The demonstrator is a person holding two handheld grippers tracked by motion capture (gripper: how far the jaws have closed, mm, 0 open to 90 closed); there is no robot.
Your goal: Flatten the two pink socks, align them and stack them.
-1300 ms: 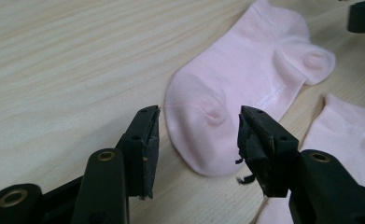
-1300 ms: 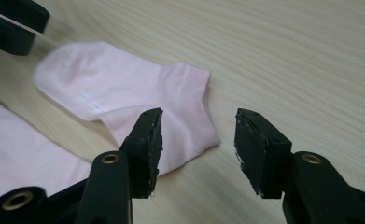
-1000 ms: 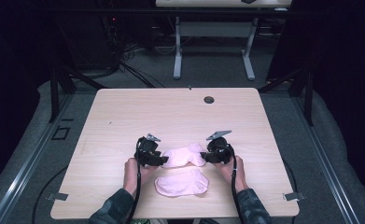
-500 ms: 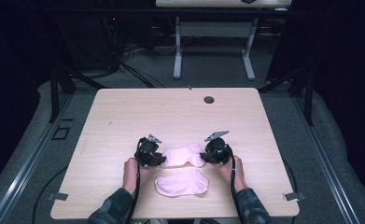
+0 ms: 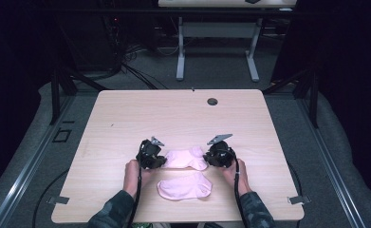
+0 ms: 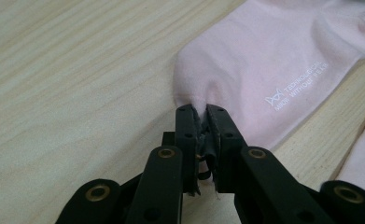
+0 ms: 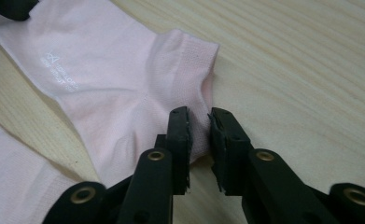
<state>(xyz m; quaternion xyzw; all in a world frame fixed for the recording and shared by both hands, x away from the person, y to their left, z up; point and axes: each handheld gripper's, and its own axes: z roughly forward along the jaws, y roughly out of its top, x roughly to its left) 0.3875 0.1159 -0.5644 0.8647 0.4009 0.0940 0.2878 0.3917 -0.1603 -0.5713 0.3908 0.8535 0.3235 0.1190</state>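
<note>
Far pink sock (image 5: 185, 158) flat on counter (image 5: 126, 118), between my claws. Left claw (image 6: 202, 111) clenched on its toe; right claw (image 7: 200, 116) released, straddling the cuff edge. Second sock (image 5: 185, 185) nearer me.

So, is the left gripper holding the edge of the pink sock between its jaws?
Yes: in the left gripper view the left gripper has its jaws shut on a pinched-up fold at the pink sock's edge.
</note>
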